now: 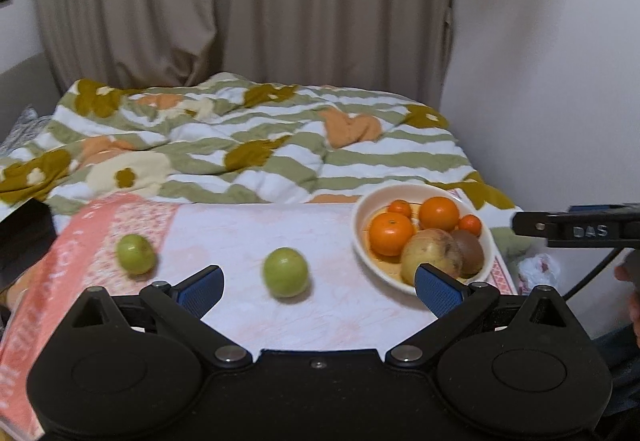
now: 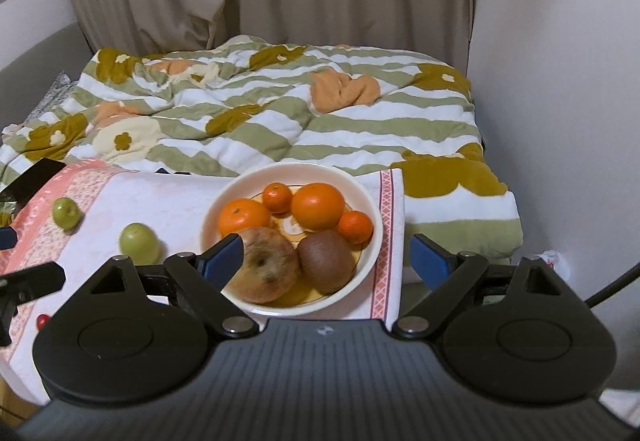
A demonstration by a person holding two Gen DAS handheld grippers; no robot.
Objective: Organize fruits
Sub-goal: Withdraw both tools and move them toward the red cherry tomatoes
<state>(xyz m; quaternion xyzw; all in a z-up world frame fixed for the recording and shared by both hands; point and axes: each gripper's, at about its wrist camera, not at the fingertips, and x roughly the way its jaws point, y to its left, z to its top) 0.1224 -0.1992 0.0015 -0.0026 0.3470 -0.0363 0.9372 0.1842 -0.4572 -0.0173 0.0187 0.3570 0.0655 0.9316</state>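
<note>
Two green fruits lie on the pink-and-white cloth (image 1: 248,237): one in the middle (image 1: 285,272) and one at the left (image 1: 136,254). They also show in the right wrist view, the nearer one (image 2: 139,243) and the farther one (image 2: 67,213). A white bowl (image 1: 362,241) at the right holds several oranges (image 1: 391,233), a blotchy apple (image 1: 431,252) and a kiwi (image 1: 471,252). My left gripper (image 1: 318,287) is open and empty, just in front of the middle green fruit. My right gripper (image 2: 326,261) is open and empty, low over the bowl (image 2: 370,201) with apple (image 2: 266,265) and kiwi (image 2: 326,259) between its fingers.
Behind the cloth lies a striped floral duvet (image 1: 256,145) on a bed, with beige curtains (image 1: 240,1) beyond. A dark object (image 1: 24,237) sits at the cloth's left edge. A white wall (image 2: 560,81) closes the right side. A small red thing (image 2: 43,320) lies on the cloth.
</note>
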